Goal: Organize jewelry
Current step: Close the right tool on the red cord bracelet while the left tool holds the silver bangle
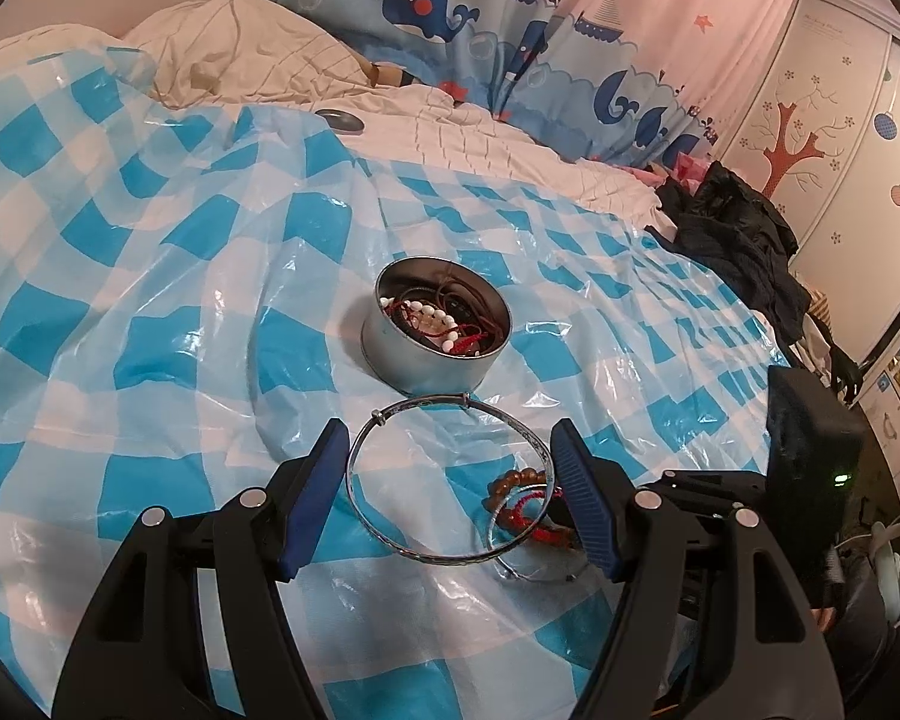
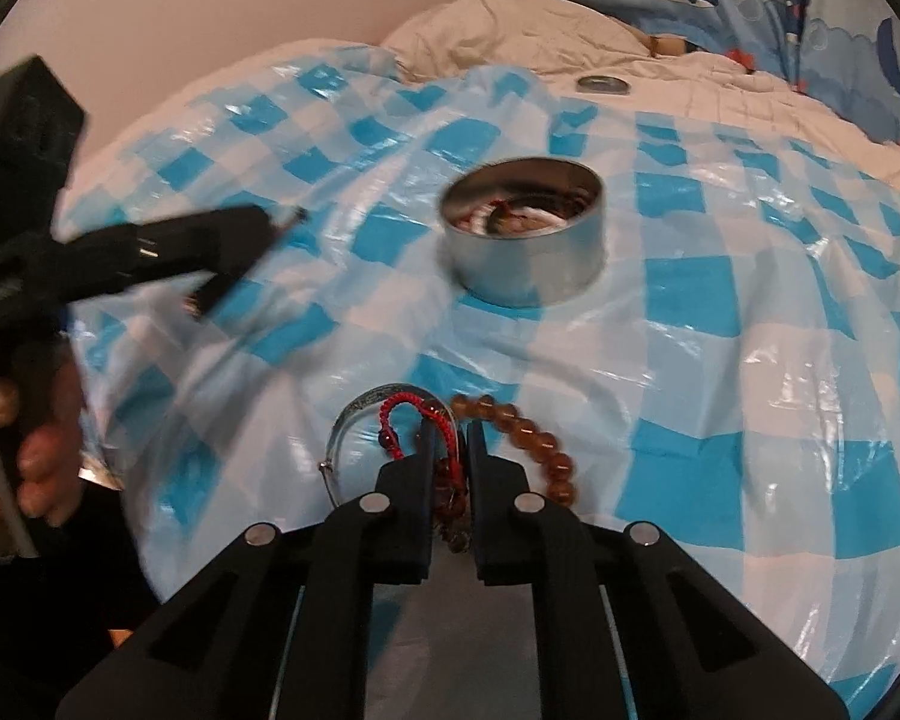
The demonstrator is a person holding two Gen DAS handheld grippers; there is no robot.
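Note:
A round metal tin [image 1: 426, 367] [image 2: 522, 267] stands on the blue-checked plastic sheet [image 1: 150, 276], with white beads and red cords inside. My left gripper [image 1: 450, 429] is shut across a large silver bangle [image 1: 390, 540], its blue pads pressing on both sides. That gripper shows blurred at the left of the right wrist view [image 2: 243, 264]. My right gripper [image 2: 450, 427] is shut on a red cord bracelet [image 2: 393, 420] with dark beads. An amber bead bracelet [image 2: 540, 441] lies just right of it. A second silver bangle [image 2: 342, 429] lies beneath.
A grey disc [image 1: 339, 120] [image 2: 600, 84] rests on the white bedding behind the sheet. Black clothes [image 1: 738, 240] are piled at the bed's right edge, beside a wardrobe. A whale-print curtain [image 1: 426, 6] hangs at the back. A hand [image 2: 42, 462] holds the left tool.

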